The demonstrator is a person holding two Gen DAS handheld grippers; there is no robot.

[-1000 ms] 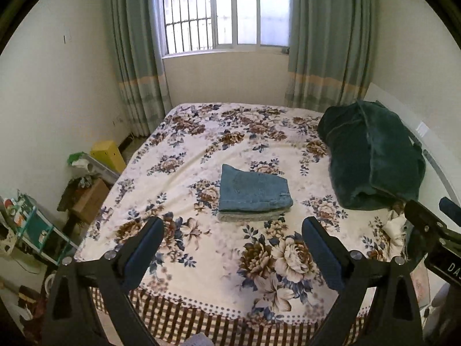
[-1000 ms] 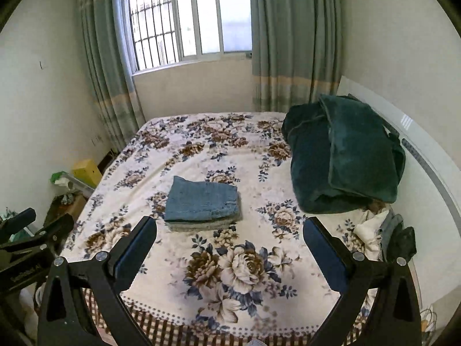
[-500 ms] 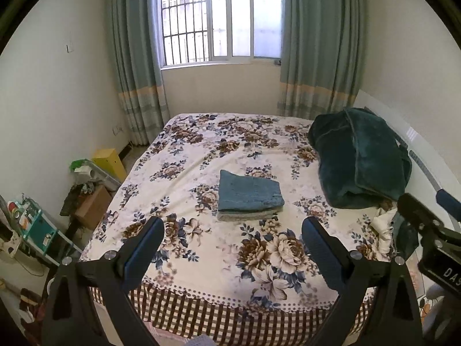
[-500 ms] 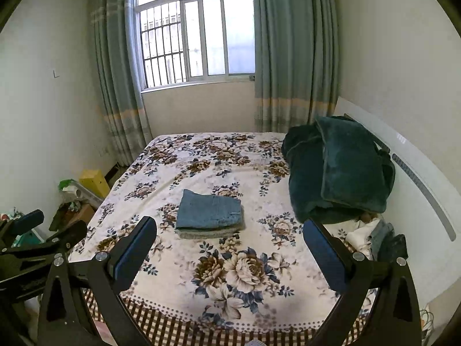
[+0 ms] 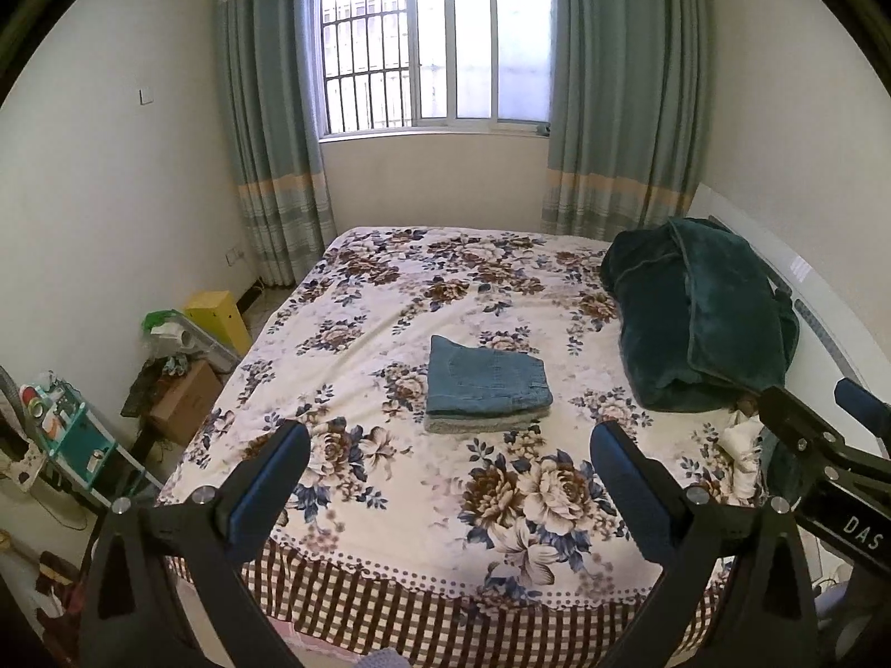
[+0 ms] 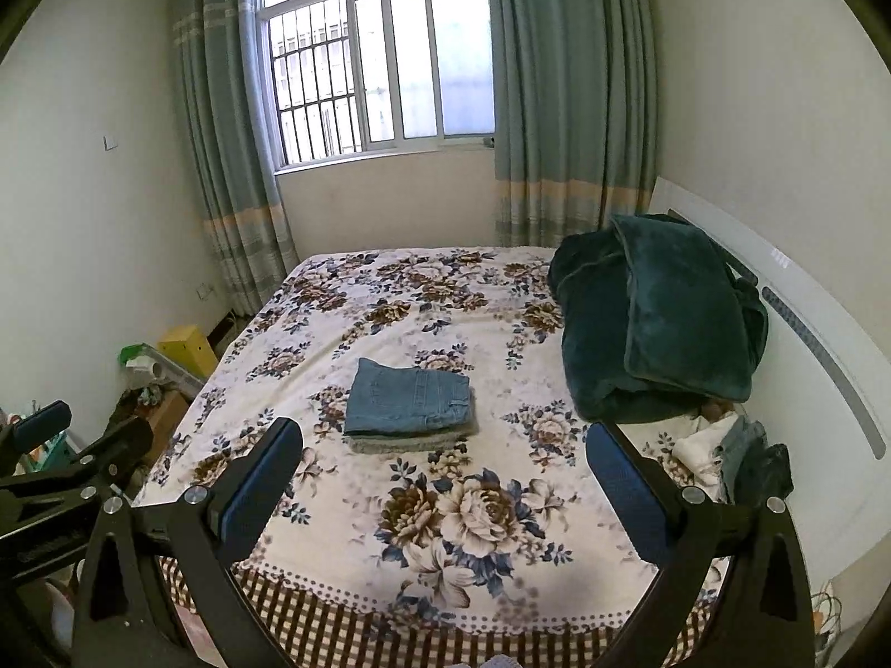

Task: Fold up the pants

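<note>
With jeans [image 5: 485, 378] lying folded atop a grey garment [image 5: 479, 423] on the bed [image 5: 390, 289], folding looks complete; left gripper [image 5: 448, 459] and right gripper [image 6: 442, 453] spread wide, empty. Next: nothing, or another garment.

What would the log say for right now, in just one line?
phase: fold done | jeans: folded, on grey garment | left gripper: open, empty | right gripper: open, empty
</note>
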